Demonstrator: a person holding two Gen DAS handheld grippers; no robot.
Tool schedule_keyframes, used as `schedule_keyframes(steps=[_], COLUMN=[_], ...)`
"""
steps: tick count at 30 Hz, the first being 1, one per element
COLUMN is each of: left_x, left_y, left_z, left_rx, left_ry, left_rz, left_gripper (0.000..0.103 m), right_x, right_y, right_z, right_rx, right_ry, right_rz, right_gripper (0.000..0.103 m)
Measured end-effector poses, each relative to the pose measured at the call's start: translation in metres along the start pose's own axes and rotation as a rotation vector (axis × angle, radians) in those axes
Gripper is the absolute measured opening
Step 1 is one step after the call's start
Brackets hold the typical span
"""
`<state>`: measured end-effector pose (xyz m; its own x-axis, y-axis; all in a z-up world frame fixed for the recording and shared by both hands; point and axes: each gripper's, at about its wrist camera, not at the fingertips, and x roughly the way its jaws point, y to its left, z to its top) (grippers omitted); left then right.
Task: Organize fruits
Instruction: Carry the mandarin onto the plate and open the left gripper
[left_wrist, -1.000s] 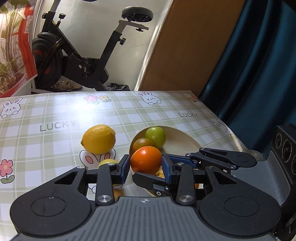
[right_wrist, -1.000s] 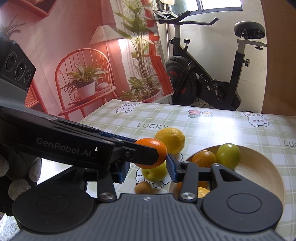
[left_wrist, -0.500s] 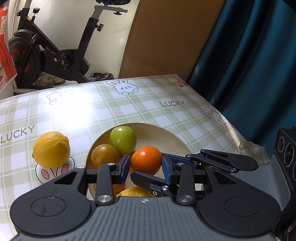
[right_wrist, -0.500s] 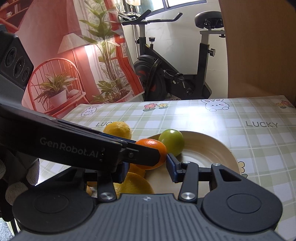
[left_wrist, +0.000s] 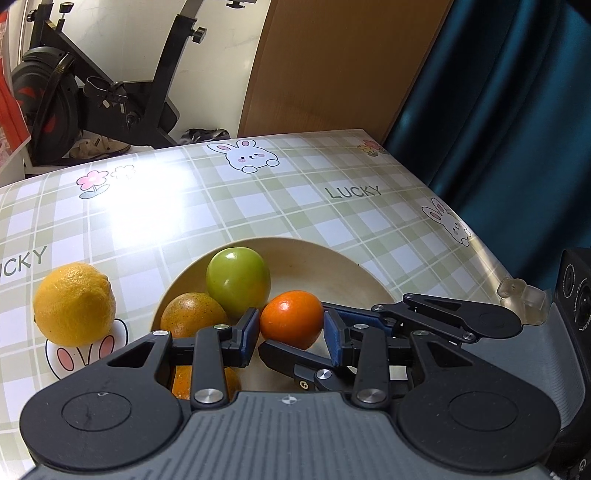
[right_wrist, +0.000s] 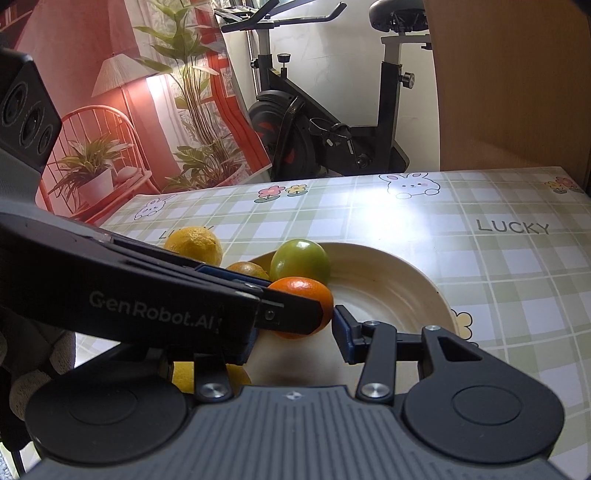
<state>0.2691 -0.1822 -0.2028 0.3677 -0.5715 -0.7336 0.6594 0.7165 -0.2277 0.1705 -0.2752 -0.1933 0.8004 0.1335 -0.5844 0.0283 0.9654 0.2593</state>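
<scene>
A black exercise bike (right_wrist: 325, 122) is seen standing behind the table (left_wrist: 258, 206), whose green checked cover is printed with rabbits, flowers and the word LUCKY. A poster of potted plants and a red chair (right_wrist: 122, 122) is propped beside the bike, and a dark teal curtain (left_wrist: 509, 110) is hung next to a brown wooden panel (left_wrist: 332, 66).

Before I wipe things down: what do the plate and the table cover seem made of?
Plate: cream, matte, faint rings; probably ceramic or bamboo fibre, hard to tell. Table cover: likely glossy vinyl, judging by the strong window glare on its printed plaid.
</scene>
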Motion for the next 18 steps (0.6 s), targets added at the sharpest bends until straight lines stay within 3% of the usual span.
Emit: schedule_keyframes(steps=[18], left_x=[0.01], left_y=[-0.002], left_z=[-0.006], left_rx=[-0.016], left_ry=[0.016], left_rz=[0.039], left_gripper=[0.041], right_x=[0.012], right_y=[-0.006], right_z=[0.001], right_rx=[0.031], right_ry=[0.059], right_rz=[-0.016], right_gripper=[0.046])
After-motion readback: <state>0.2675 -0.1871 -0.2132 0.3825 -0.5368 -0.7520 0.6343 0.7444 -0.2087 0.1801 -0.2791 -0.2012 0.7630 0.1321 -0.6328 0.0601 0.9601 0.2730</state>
